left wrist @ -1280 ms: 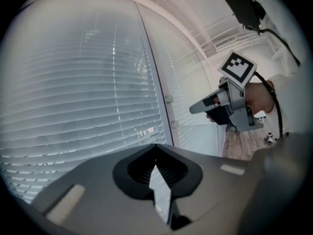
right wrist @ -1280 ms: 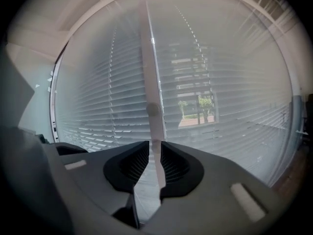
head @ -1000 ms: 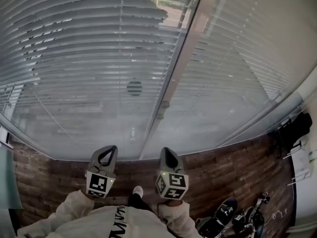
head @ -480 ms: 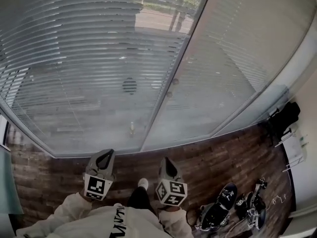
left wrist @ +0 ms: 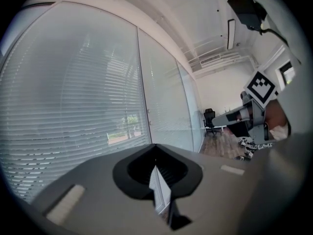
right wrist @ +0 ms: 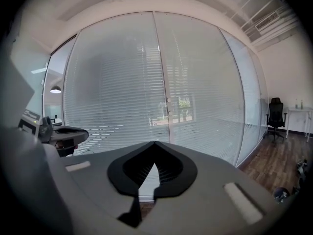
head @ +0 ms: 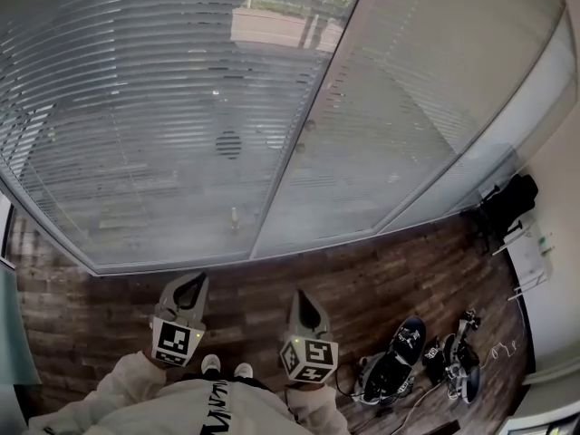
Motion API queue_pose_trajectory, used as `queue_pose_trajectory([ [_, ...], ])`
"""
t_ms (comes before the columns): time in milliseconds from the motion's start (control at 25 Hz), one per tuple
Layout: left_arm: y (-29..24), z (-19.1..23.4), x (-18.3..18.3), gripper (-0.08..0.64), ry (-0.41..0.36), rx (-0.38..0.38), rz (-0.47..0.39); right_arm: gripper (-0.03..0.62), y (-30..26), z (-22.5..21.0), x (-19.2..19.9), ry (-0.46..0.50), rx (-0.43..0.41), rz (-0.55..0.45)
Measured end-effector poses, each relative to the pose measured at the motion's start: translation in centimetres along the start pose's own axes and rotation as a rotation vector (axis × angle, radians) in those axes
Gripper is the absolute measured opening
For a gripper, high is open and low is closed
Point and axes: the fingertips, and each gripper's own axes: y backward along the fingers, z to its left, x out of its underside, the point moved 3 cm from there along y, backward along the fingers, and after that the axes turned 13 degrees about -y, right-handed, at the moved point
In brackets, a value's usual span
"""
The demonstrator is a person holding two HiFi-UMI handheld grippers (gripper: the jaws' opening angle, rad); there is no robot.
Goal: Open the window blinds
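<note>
view: pulled back from blinds [head: 163, 107] | left claw [head: 193, 280], right claw [head: 302, 295]: now farther from the blinds' foot | floor [head: 272, 275]: wider strip shows there | shoes [head: 222, 366]: two toes, was one | gear [head: 399, 365] at right: more in view

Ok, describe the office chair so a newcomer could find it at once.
Follow the long wall of blinds to its right end, where the wood floor runs back to a white wall. There the black office chair stands beside a white table. It is the only seat there, dark and high-backed against the pale wall.
</note>
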Motion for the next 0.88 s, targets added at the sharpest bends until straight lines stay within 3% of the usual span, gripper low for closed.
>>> queue_pose_trajectory([
  [440,0.5,-3.9,-2.9,0.000,-0.038,0.012,-0.023,-0.001,3.3,-1.4,-0.6,-0.017,-0.044,-0.041],
  [880,-0.6,-4.6,-4.9,0.000,-0.055,-0.005,-0.053,-0.002,3.4,-1.7,-2.0,-0.010,-0.078,-0.078],
])
